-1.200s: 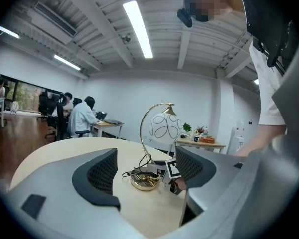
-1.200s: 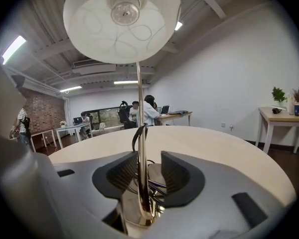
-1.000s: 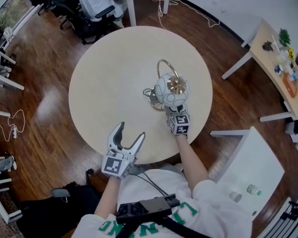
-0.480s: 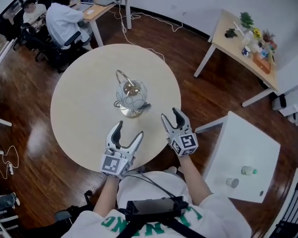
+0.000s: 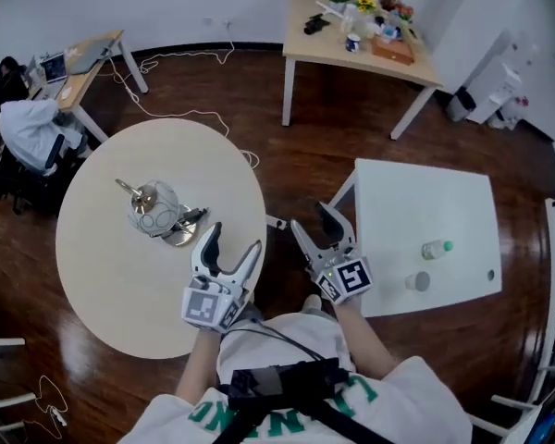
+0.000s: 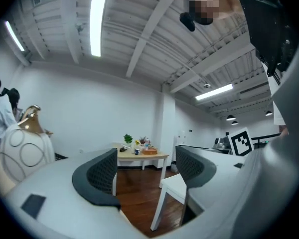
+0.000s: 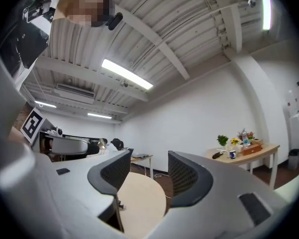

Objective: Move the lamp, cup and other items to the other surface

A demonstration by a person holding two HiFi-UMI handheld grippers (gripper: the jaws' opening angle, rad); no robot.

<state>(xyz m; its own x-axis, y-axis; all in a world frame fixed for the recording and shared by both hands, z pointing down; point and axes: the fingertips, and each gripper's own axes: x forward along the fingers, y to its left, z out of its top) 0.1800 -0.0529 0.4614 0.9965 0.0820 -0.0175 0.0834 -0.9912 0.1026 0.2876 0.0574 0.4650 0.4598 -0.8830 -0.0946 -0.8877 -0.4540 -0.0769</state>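
Observation:
The white globe lamp (image 5: 157, 213) with a brass fitting lies on the round beige table (image 5: 102, 285) at the left; its globe (image 6: 20, 148) also shows in the left gripper view. A clear bottle (image 5: 435, 249) and a cup (image 5: 416, 282) rest on the white square table (image 5: 425, 202) at the right. My left gripper (image 5: 233, 240) hovers over the round table's right edge, open and empty, a short way right of the lamp. My right gripper (image 5: 313, 220) stands open and empty over the floor gap between the two tables. Both jaw gaps (image 6: 145, 168) (image 7: 144, 176) hold nothing.
A wooden table (image 5: 351, 35) with plants and small items stands at the back. A desk with a laptop (image 5: 83, 58) and a seated person (image 5: 23, 132) are at the far left. Cables (image 5: 194, 114) trail over the dark wood floor.
The right gripper was up against the lamp and has drawn back from it. The head view has swung right, bringing the white table into view. The lamp stays on the round table.

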